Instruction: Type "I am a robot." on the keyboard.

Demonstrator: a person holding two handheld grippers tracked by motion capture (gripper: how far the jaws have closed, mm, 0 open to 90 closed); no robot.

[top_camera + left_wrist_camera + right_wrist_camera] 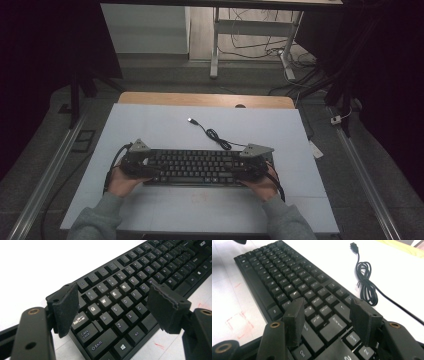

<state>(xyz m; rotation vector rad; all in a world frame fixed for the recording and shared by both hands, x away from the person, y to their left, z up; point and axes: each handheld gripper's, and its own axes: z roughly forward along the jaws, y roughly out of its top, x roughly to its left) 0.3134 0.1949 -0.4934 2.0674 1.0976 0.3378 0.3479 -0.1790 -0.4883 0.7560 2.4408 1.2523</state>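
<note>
While level, left claw (136, 165), right claw (252, 167), flanking keyboard (195, 166) ends, jaws apart

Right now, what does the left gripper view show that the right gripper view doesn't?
Left gripper view alone: the lit QWER keys, Caps Lock, Shift and the Windows key, at the keyboard's left end between open jaws. Right gripper view alone: the coiled black cable ending in a USB plug, and faint red marks on the white table. Both: the same black keyboard, each seen from its own end, with foam-padded jaws spread over the keys.
</note>
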